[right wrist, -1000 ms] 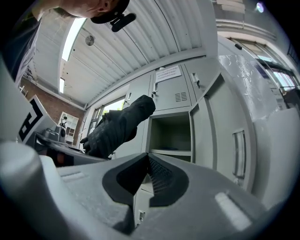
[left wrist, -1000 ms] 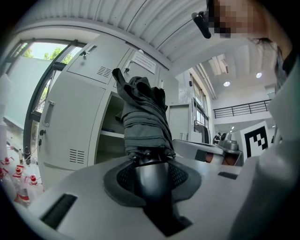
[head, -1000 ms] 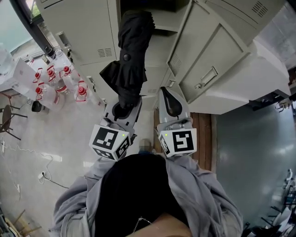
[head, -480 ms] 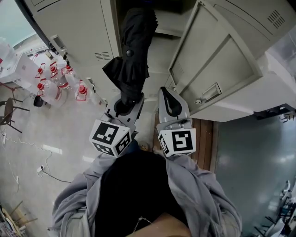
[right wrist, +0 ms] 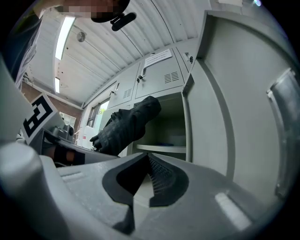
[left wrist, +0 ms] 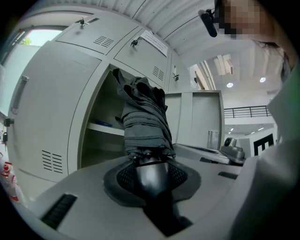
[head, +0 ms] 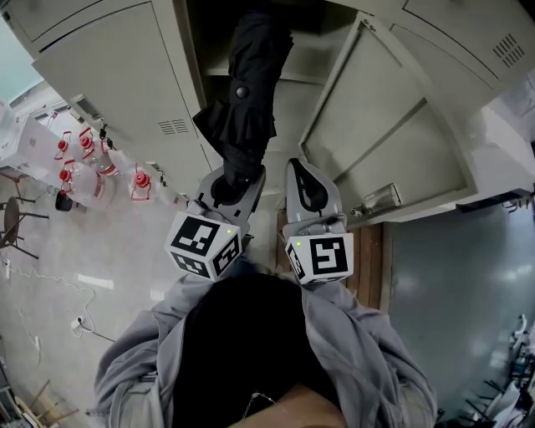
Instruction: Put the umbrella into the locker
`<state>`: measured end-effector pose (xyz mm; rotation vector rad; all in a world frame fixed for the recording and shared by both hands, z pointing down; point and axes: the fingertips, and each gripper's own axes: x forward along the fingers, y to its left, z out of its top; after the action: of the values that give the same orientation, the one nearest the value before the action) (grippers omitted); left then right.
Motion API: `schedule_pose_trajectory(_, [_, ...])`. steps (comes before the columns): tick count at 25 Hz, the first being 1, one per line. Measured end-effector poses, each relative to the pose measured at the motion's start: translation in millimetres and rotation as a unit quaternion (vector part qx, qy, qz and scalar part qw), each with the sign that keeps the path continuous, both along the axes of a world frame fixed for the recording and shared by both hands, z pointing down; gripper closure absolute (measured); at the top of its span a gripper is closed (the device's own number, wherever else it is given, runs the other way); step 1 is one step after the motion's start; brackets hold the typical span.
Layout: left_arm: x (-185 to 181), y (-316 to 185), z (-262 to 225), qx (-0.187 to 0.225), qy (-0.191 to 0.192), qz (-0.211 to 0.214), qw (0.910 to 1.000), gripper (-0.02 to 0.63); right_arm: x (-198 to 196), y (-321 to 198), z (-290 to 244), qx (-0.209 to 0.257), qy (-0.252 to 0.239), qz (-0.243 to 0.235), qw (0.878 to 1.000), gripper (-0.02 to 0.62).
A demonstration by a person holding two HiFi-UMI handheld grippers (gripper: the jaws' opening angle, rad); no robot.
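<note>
1. The folded black fabric umbrella point(head: 247, 92) is held level. Its dark rounded handle is pinched between the fingers of the left gripper point(head: 230, 185), and its far end points to 12 o'clock, at the open compartment of the pale grey metal locker point(head: 288, 79).
2. In the left gripper view the umbrella point(left wrist: 143, 122) fills the middle, and the handle is clamped in the left gripper point(left wrist: 152, 176).
3. The right gripper point(head: 309, 188) sits just beside the left one at its 3 o'clock. Its fingers are pressed together at the tips and hold nothing, as the right gripper point(right wrist: 140, 180) shows in its own view.
4. The grey locker door point(head: 384, 125) stands swung open at 2 o'clock from the umbrella.
5. A pale shelf point(left wrist: 105, 127) crosses the compartment.
6. At 9 o'clock, clear plastic bottles with red caps point(head: 142, 180) stand on the light tiled floor point(head: 75, 242). A strip of brown wooden flooring point(head: 372, 259) lies at 4 o'clock.
7. The ribbed white ceiling point(left wrist: 154, 14) runs above the lockers.
8. My grey sleeves point(head: 351, 351) cover the bottom of the head view.
9. The umbrella's tip is lost against the dark opening, so I cannot tell how far inside it is.
10. A small blue thing on the shelf is too small to identify.
11. The white label point(left wrist: 154, 42) on an upper door is unreadable.
</note>
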<state>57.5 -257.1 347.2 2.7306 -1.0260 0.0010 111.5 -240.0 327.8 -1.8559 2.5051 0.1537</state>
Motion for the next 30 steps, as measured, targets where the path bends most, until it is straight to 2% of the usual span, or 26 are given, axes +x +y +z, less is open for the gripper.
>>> schedule_pose_trajectory(7, [18.5, -43.7, -0.6, -0.006, 0.000, 0.037, 0.9993, 0.523, 13.6, -35.7, 4.1, -0.009, -0.009, 0.043, 0.999, 0.591])
schedule_pose_trajectory(9, [24.7, -54.2, -1.8, -0.007, 0.001, 0.050, 0.9987, 0.523, 15.5, -44.0, 3.3, -0.009, 0.001, 0.052, 0.999, 0.591])
schedule_pose_trajectory(18, [49.2, -94.4, -11.2, -0.001, 0.002, 0.097, 0.9953, 0.523, 23.5, -75.2, -3.3, 0.000, 0.016, 0.095, 0.995, 0.591])
schedule_pose_trajectory(22, [56.0, -106.3, -14.1, -0.001, 0.005, 0.115, 0.9933, 0.523, 25.2, -83.0, -8.7, 0.009, 0.005, 0.118, 0.993, 0.591])
schedule_pose_trajectory(30, [69.4, -123.6, -15.0, -0.018, 0.009, 0.128, 0.9915, 0.520, 25.7, -87.0, -8.8, 0.012, 0.006, 0.135, 0.991, 0.591])
